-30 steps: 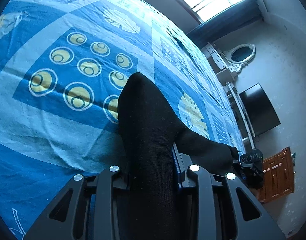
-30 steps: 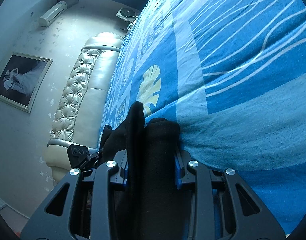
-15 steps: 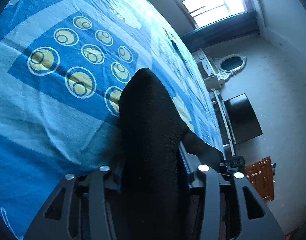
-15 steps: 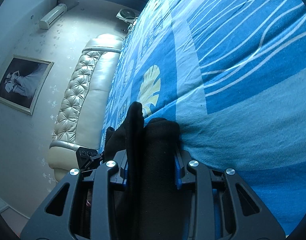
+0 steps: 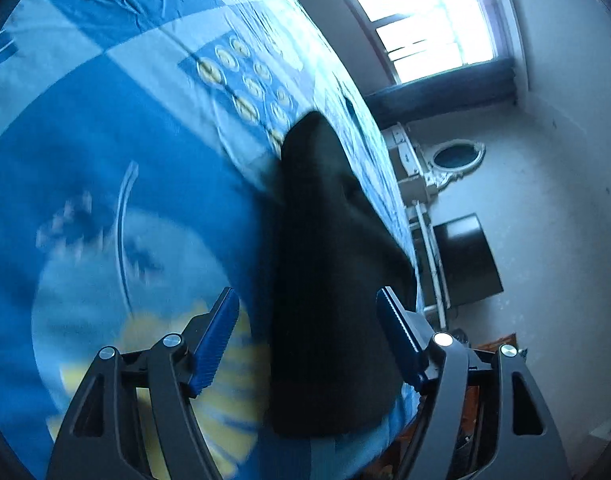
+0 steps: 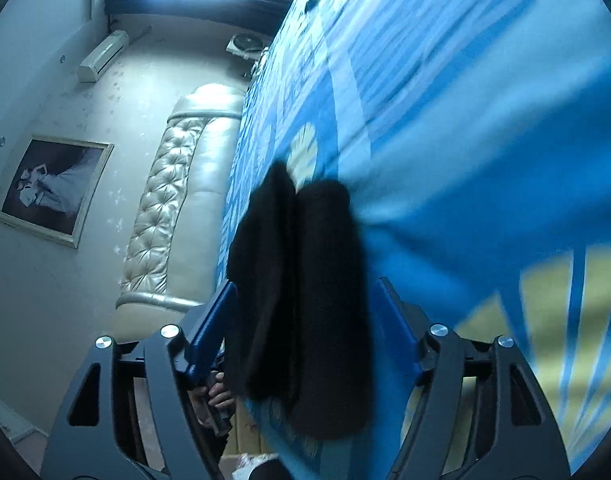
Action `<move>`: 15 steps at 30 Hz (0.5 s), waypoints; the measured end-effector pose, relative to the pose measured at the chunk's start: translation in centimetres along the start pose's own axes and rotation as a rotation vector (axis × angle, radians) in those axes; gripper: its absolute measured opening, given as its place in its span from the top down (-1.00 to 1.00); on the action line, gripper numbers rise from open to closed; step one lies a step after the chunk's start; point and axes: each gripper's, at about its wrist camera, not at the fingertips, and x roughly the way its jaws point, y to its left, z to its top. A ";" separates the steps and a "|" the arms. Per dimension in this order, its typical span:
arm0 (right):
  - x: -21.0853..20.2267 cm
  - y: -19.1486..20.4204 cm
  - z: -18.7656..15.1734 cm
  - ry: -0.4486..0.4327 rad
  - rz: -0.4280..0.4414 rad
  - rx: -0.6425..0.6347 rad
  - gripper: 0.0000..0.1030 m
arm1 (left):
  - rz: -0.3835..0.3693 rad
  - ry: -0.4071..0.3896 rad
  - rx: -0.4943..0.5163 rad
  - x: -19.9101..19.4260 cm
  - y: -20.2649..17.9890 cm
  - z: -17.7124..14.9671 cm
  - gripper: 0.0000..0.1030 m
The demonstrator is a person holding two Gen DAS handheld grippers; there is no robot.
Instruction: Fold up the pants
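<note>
Now I read both claws as spread wide and gripping nothing, left claw (image 5: 307,338) and right claw (image 6: 301,326) straddling the black knit pants (image 5: 325,280) lying on the blue patterned bedsheet (image 5: 105,160), likely released to set the fold.

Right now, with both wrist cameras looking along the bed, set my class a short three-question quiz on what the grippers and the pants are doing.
1. True or false: the left gripper is clamped shut on the black pants.
2. Multiple choice: the black pants in the right wrist view lie on A) a wooden floor, B) a blue patterned bedspread, C) a white headboard.
3. Fill in: the right gripper has its jaws ____, with the pants between them.

Key: 1 false; 2 B; 3 open.
</note>
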 end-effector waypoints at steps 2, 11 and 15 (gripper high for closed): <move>0.2 0.2 -1.6 0.031 0.006 0.005 -0.43 | -0.003 0.016 0.000 0.3 -0.5 -1.3 -0.42; 0.7 1.6 -5.7 0.004 -0.009 -0.014 -0.50 | 0.028 0.020 -0.025 1.9 -1.9 -3.3 -0.42; 1.0 2.0 -6.0 0.000 -0.047 -0.012 -0.07 | 0.086 0.010 -0.052 1.8 -1.7 -3.7 0.03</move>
